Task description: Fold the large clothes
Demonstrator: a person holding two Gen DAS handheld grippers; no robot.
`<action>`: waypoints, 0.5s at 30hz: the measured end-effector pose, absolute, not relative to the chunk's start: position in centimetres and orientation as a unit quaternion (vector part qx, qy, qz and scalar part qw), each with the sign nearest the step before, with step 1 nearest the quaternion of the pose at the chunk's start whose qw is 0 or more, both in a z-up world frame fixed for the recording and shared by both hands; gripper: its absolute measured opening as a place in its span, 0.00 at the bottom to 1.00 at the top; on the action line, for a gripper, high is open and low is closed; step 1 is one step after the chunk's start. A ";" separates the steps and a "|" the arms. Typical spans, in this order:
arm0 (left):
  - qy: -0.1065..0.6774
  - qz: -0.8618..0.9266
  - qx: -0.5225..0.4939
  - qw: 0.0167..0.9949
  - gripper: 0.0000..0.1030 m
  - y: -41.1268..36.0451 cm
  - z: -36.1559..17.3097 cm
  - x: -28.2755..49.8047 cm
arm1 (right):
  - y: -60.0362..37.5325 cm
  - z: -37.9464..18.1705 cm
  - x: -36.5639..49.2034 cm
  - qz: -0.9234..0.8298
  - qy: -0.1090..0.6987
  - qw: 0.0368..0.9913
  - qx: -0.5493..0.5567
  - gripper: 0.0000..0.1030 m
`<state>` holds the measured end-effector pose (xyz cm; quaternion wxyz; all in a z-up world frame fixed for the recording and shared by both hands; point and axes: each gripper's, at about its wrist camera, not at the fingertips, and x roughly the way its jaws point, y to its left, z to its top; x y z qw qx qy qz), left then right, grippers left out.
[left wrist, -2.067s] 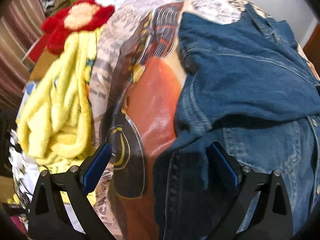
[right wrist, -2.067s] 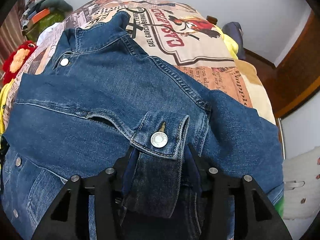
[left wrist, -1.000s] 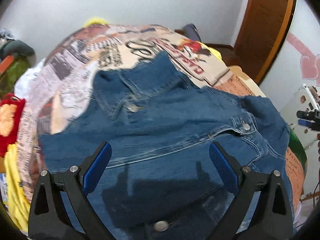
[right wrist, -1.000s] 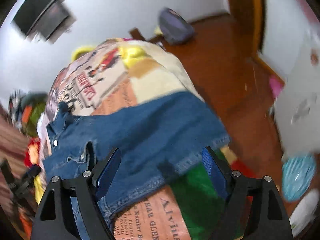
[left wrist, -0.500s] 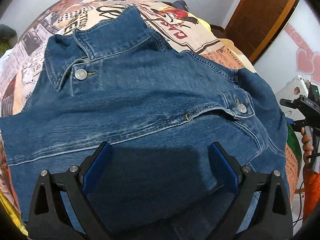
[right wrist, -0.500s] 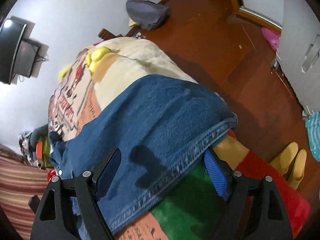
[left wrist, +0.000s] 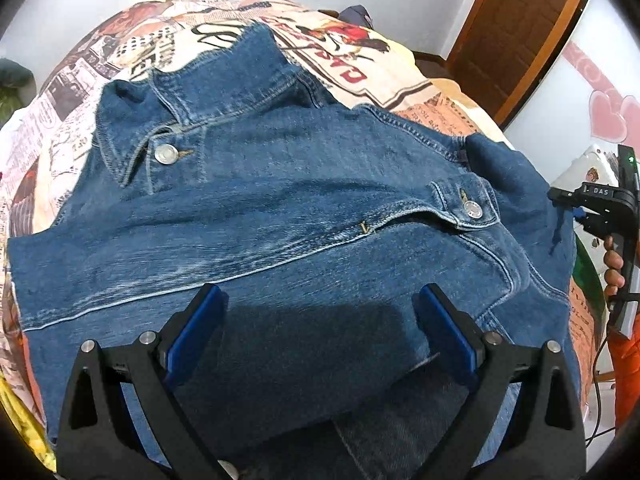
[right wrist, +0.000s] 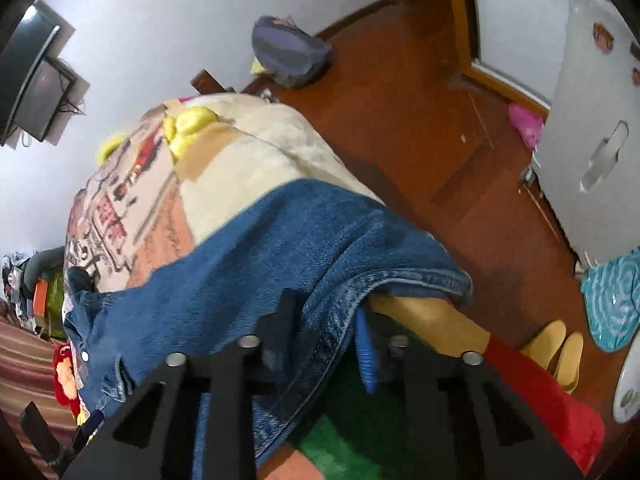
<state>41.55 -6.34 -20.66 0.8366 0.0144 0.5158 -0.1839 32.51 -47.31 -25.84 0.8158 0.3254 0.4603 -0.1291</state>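
A blue denim jacket lies front-up on the printed bedspread, collar at the far side, one sleeve folded across its chest with the buttoned cuff to the right. My left gripper is open and empty, just above the jacket's near part. My right gripper is shut on the jacket's hem edge at the bed's side, the denim pinched between its jaws. The right gripper also shows at the right edge of the left wrist view.
A yellow and red cloth lies at the bed's left edge. Beside the bed are a wooden floor, a grey bag, yellow slippers, a white cabinet and a wooden door.
My right gripper has closed on the jacket's hem edge; half a second ago it was open over it. My left gripper has stayed open, pulling back slightly over the jacket.
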 end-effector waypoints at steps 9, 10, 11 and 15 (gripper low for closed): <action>0.485 -0.175 -0.006 0.856 0.96 -3.4 -17.8 40.3 | -43.1 -16.9 31.5 -0.064 0.380 0.873 0.300 0.15; 0.482 -0.175 -0.008 0.859 0.96 -3.2 -17.5 40.2 | -42.0 -15.6 31.5 -0.052 0.372 0.880 0.291 0.15; 0.479 -0.175 -0.009 0.860 0.96 -2.9 -17.2 40.0 | -41.4 -14.9 31.4 -0.044 0.367 0.884 0.285 0.15; 0.465 -0.173 -0.010 0.868 0.96 -1.7 -16.3 39.1 | -36.8 -11.4 31.6 0.011 0.351 0.900 0.257 0.15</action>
